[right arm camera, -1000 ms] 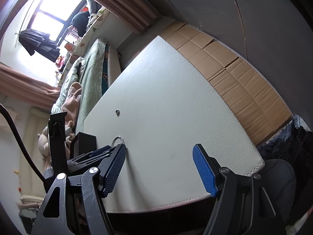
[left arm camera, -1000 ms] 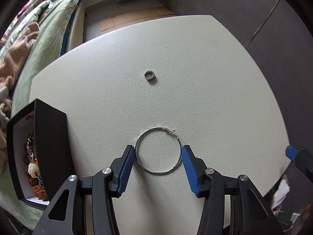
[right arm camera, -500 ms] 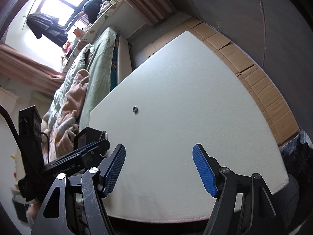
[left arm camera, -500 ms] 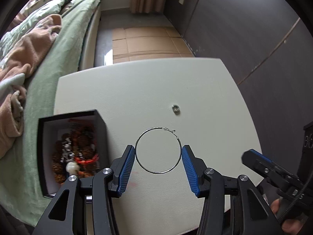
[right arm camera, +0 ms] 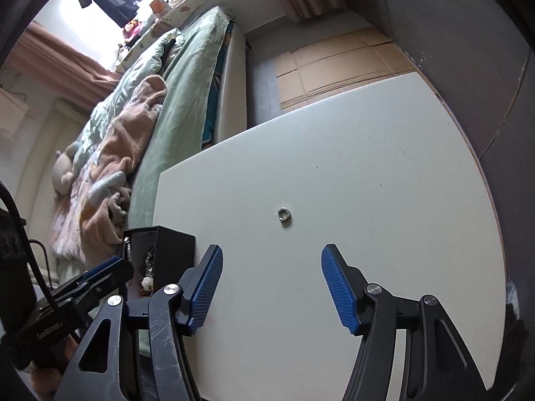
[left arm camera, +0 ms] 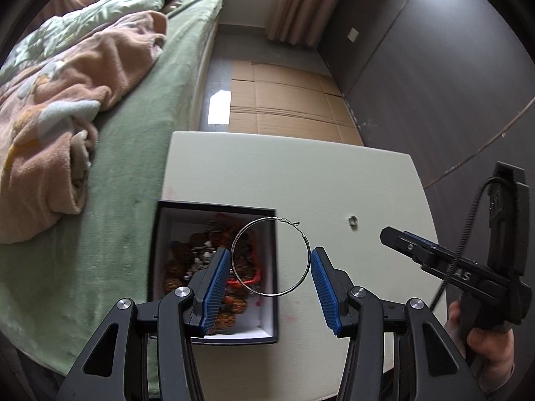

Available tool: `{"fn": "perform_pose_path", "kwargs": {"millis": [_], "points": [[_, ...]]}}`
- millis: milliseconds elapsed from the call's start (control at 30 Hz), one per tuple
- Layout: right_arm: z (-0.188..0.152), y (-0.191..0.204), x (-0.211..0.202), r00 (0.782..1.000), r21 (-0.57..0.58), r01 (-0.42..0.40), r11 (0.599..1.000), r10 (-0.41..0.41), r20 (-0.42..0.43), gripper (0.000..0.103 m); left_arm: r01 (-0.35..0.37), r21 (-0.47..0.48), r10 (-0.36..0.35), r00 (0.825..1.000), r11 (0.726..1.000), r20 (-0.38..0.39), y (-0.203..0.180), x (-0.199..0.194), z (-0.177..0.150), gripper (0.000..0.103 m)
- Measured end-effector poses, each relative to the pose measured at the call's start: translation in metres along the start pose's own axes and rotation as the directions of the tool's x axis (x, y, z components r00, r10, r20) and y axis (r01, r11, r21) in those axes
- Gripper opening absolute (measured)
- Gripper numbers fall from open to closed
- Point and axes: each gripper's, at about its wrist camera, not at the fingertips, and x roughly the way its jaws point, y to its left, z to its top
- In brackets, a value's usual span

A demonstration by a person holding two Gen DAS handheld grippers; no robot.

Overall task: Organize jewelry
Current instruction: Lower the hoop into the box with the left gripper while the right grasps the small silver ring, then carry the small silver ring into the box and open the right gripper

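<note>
Blue-padded fingers of the left gripper pinch a large thin silver hoop earring between them, the pads pressing on the hoop's left and right sides so that the ring spans the whole gap. The hoop is lifted clear of the surface and hangs over the right wall of an open black square jewelry box with a white lining, its left part above the box interior and its right part above the table. Its small clasp sits at the upper right of the ring.

The box stands at the left edge of a white leather-textured tabletop, next to a green-covered bed with a rumpled pink blanket. Inside the box lies a tangle of brown, red and orange beaded jewelry; single pieces cannot be told apart.

A small silver ring lies flat on the bare tabletop, well to the right of the box and apart from the hoop. In the right wrist view the same ring lies ahead of the right gripper, whose blue pads stand wide apart with nothing between them, above the table. The left wrist view shows that gripper from the side, held in a hand at the table's right edge.

Flattened brown cardboard sheets cover the floor beyond the table, beside a dark grey wall.
</note>
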Motion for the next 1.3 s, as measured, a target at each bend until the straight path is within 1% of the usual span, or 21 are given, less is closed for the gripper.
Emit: {"fn": "perform_pose_path", "kwargs": {"millis": [133, 200, 300, 333, 367, 400, 433, 567, 633, 733, 833, 967, 1033, 1133, 1167, 1200, 1233, 1267, 1300], "points": [[0.007, 0.011, 0.02, 0.997, -0.058, 0.063, 0.996, -0.066, -0.042, 0.054, -0.01, -0.038, 0.01, 1.0, 0.999, 0.006, 0.019, -0.004, 0.0, 0.051], [0.01, 0.014, 0.028, 0.994, -0.074, 0.083, 0.994, -0.087, -0.059, 0.049, -0.011, -0.059, 0.012, 1.0, 0.998, 0.008, 0.029, -0.006, 0.001, 0.051], [0.014, 0.02, 0.039, 0.988, -0.112, 0.133, 0.985, -0.141, -0.067, 0.047, -0.012, -0.086, 0.013, 1.0, 0.996, 0.011, 0.041, -0.008, 0.001, 0.051], [0.015, 0.022, 0.042, 0.985, -0.123, 0.147, 0.981, -0.157, -0.07, 0.047, -0.012, -0.094, 0.013, 1.0, 0.995, 0.012, 0.045, -0.009, 0.001, 0.051], [0.016, 0.023, 0.045, 0.982, -0.137, 0.164, 0.977, -0.175, -0.074, 0.043, -0.012, -0.102, 0.013, 1.0, 0.995, 0.014, 0.049, -0.01, 0.001, 0.051], [0.018, 0.025, 0.049, 0.978, -0.151, 0.18, 0.972, -0.193, -0.078, 0.038, -0.011, -0.11, 0.013, 1.0, 0.994, 0.016, 0.052, -0.012, 0.0, 0.051], [0.019, 0.027, 0.052, 0.974, -0.164, 0.197, 0.967, -0.212, -0.079, 0.036, -0.011, -0.117, 0.013, 1.0, 0.993, 0.017, 0.055, -0.013, 0.0, 0.051], [0.021, 0.028, 0.062, 0.957, -0.199, 0.255, 0.946, -0.276, -0.088, 0.035, -0.009, -0.138, 0.012, 1.0, 0.99, 0.022, 0.066, -0.018, -0.002, 0.052], [0.022, 0.027, 0.066, 0.949, -0.213, 0.278, 0.937, -0.303, -0.093, 0.028, -0.007, -0.144, 0.01, 1.0, 0.99, 0.025, 0.068, -0.019, -0.003, 0.052], [0.022, 0.032, 0.067, 0.935, -0.252, 0.316, 0.915, -0.345, -0.08, 0.013, -0.002, -0.149, 0.006, 1.0, 0.989, 0.027, 0.07, -0.021, -0.004, 0.052], [0.024, 0.033, 0.062, 0.94, -0.243, 0.309, 0.919, -0.334, -0.068, 0.012, 0.004, -0.139, -0.002, 1.0, 0.99, 0.022, 0.067, -0.021, -0.003, 0.052], [0.021, 0.042, 0.044, 0.961, -0.236, 0.257, 0.937, -0.273, -0.036, 0.012, 0.014, -0.132, -0.013, 1.0, 0.991, 0.007, 0.061, -0.013, 0.001, 0.052], [0.019, 0.048, 0.035, 0.968, -0.236, 0.238, 0.942, -0.249, -0.018, 0.012, 0.019, -0.133, -0.019, 1.0, 0.991, 0.006, 0.058, -0.009, 0.003, 0.052], [0.015, 0.058, 0.021, 0.979, -0.233, 0.2, 0.952, -0.205, 0.002, 0.012, 0.028, -0.139, -0.03, 0.999, 0.99, -0.015, 0.057, 0.001, 0.009, 0.053], [0.013, 0.062, 0.017, 0.982, -0.232, 0.186, 0.955, -0.19, 0.007, 0.012, 0.033, -0.145, -0.037, 0.999, 0.989, -0.025, 0.057, 0.004, 0.01, 0.056], [0.011, 0.064, 0.012, 0.985, -0.23, 0.169, 0.958, -0.171, 0.012, 0.012, 0.038, -0.152, -0.043, 0.999, 0.988, -0.032, 0.058, 0.007, 0.01, 0.064], [0.009, 0.067, 0.009, 0.987, -0.23, 0.159, 0.96, -0.16, 0.014, 0.012, 0.039, -0.16, -0.045, 0.998, 0.986, -0.033, 0.059, 0.008, 0.01, 0.067], [0.008, 0.071, 0.006, 0.989, -0.231, 0.144, 0.962, -0.144, 0.017, 0.012, 0.039, -0.167, -0.044, 0.999, 0.985, -0.028, 0.061, 0.008, 0.01, 0.073], [0.007, 0.074, 0.004, 0.992, -0.233, 0.126, 0.964, -0.125, 0.019, 0.012, 0.042, -0.17, -0.047, 0.999, 0.985, -0.021, 0.062, 0.007, 0.01, 0.076]]}}
